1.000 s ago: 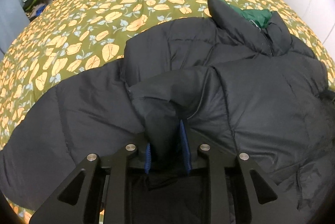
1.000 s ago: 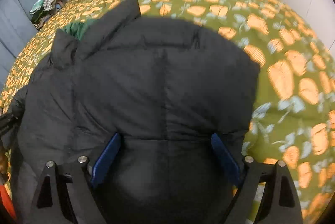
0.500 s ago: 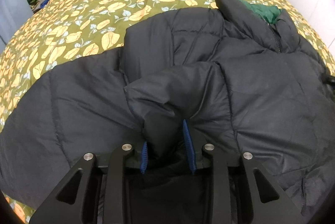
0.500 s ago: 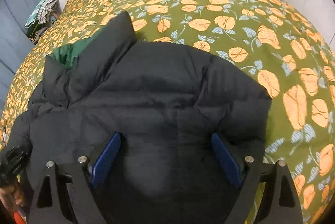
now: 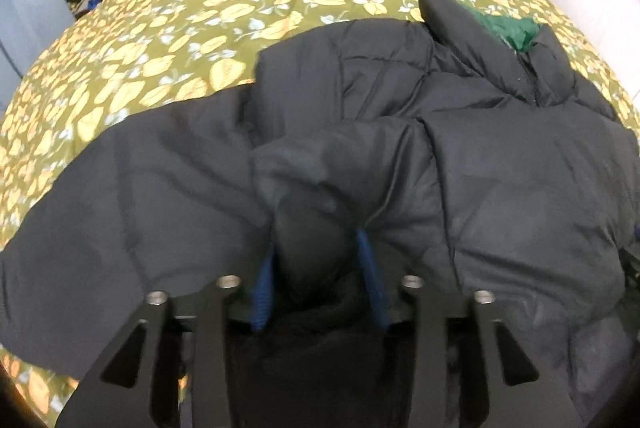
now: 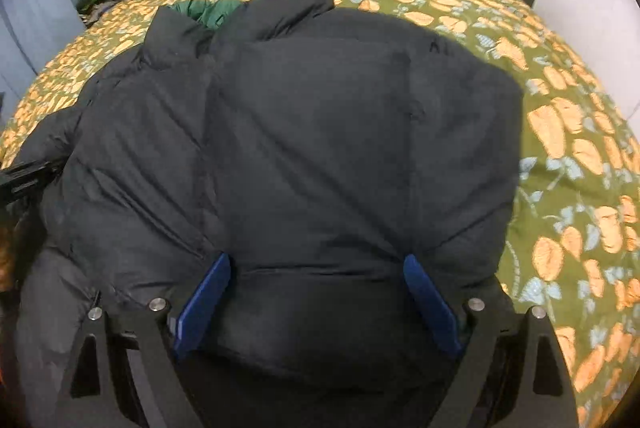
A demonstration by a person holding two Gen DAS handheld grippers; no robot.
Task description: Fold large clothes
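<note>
as left gripper (image 5: 318, 260) jaws just opened, jacket (image 5: 500, 187) fold between (bed (image 5: 240, 7)).

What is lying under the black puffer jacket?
The black puffer jacket lies on a leaf-print bedspread that shows around it. Green lining shows inside the collar. Whatever lies beneath its bulk is covered.

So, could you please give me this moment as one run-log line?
left gripper: opening, jacket sleeve fold between pads | right gripper: wide open over black jacket | bedspread: under jacket
</note>
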